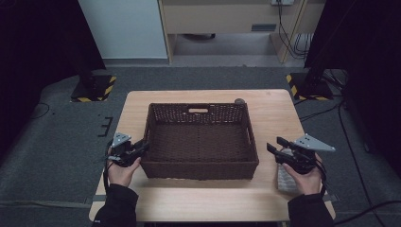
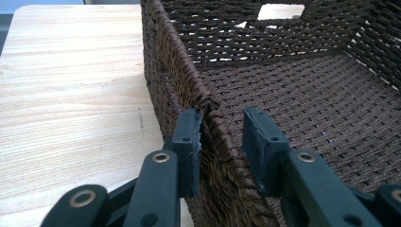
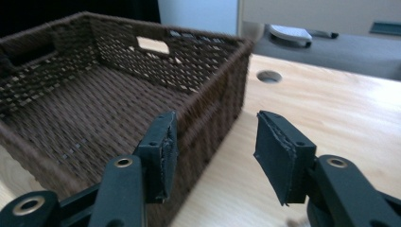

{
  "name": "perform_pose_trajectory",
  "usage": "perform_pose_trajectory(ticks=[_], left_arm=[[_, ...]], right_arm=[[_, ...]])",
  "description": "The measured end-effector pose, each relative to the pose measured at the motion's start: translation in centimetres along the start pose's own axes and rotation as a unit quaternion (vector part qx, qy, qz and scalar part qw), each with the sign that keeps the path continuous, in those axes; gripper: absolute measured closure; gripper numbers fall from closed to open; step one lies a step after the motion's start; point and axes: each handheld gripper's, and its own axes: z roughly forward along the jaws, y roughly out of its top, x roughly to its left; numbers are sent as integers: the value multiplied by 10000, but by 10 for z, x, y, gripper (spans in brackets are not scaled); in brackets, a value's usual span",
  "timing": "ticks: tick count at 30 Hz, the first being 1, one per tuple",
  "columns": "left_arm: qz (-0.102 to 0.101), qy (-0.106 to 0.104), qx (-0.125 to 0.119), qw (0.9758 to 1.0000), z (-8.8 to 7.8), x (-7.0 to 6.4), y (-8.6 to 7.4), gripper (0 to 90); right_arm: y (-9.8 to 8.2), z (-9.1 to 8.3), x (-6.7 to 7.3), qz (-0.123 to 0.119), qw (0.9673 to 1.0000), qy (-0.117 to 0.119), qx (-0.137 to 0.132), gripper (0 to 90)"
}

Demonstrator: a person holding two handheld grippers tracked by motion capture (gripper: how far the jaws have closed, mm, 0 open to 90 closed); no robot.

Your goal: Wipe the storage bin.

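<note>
A dark brown woven basket (image 1: 198, 169), with nothing inside it, sits in the middle of the wooden table (image 1: 274, 113). My left gripper (image 1: 143, 147) is at the basket's near left corner. In the left gripper view the jaws (image 2: 222, 127) straddle the left wall (image 2: 165, 71): the outer pad (image 2: 189, 137) lies against the weave, while a small gap separates the inner pad (image 2: 257, 142) from it. My right gripper (image 1: 275, 144) hovers open just right of the basket. In the right gripper view its jaws (image 3: 215, 130) have the basket's corner (image 3: 217, 94) ahead of them and nothing in their grip.
A pale flat object (image 1: 285, 178) lies on the table under my right hand. A round cable hole (image 1: 239, 100) sits behind the basket's far right corner. Bare tabletop runs along both sides and the front of the basket. Black stands with striped bases (image 1: 92, 90) flank the table.
</note>
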Motion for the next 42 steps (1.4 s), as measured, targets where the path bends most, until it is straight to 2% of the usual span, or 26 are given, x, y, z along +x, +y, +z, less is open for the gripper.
perform_pose_trajectory(ticks=[7,9,10,17,19,21,26,31,34,38,42], left_arm=[[14,-15,2,10000,2,2,1,670],[12,-42,-3,10000,3,3,2,670],[2,-55,-10,10000,3,4,2,670],[-16,-73,-51,10000,4,5,2,663],[-21,-54,-68,10000,3,6,2,639],[-49,-6,-125,9999,2,6,2,574],[-103,-111,-278,9995,-7,6,3,552],[-116,-192,-260,9994,-18,2,-1,579],[-60,-165,-211,9996,-20,0,-5,590],[-32,-107,-111,9999,-22,-1,-11,608],[-141,-189,-101,9997,-21,1,-12,667]], right_arm=[[17,24,9,-48,9998,189,91,503],[20,34,13,-61,9995,250,203,503],[20,34,13,-61,9995,250,203,503],[19,62,17,-63,9983,356,457,517],[16,69,17,-126,9976,339,587,523],[12,74,16,-86,9969,286,724,532],[8,77,16,-28,9962,283,821,561],[8,75,18,-61,9962,218,839,586],[8,72,21,-102,9959,169,885,594],[5,67,25,7,9961,135,873,591],[6,63,28,-61,9955,123,938,578]])
